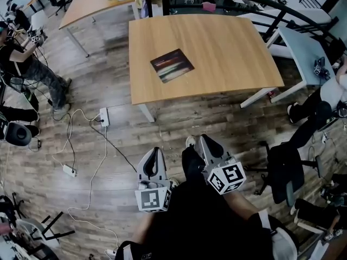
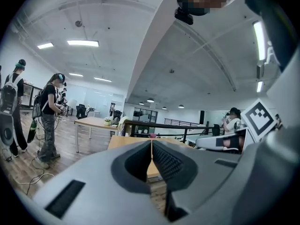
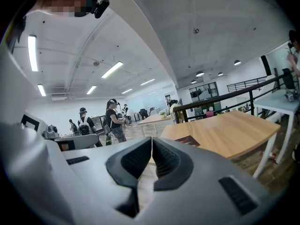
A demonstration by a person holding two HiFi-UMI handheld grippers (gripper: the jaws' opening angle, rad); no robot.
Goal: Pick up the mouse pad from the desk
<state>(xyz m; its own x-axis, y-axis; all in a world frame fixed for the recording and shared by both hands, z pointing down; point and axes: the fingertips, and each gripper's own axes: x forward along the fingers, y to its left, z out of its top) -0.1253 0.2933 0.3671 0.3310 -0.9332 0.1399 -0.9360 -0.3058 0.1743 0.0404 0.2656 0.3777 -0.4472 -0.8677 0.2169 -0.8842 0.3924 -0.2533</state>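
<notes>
Both empty, pinched together: left tongs (image 1: 153, 153), right tongs (image 1: 205, 140), hanging well short of mouse pad (image 1: 172, 65). Risk: closed tips sliding thin pad across tabletop (image 1: 233, 47).

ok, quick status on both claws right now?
left claw: closed, nothing in it.
right claw: closed, nothing in it.
mouse pad lies on the desk, away from both.

Floor (image 1: 179, 126) open — power strip (image 1: 104, 117) left, chair (image 1: 284, 172) right.
</notes>
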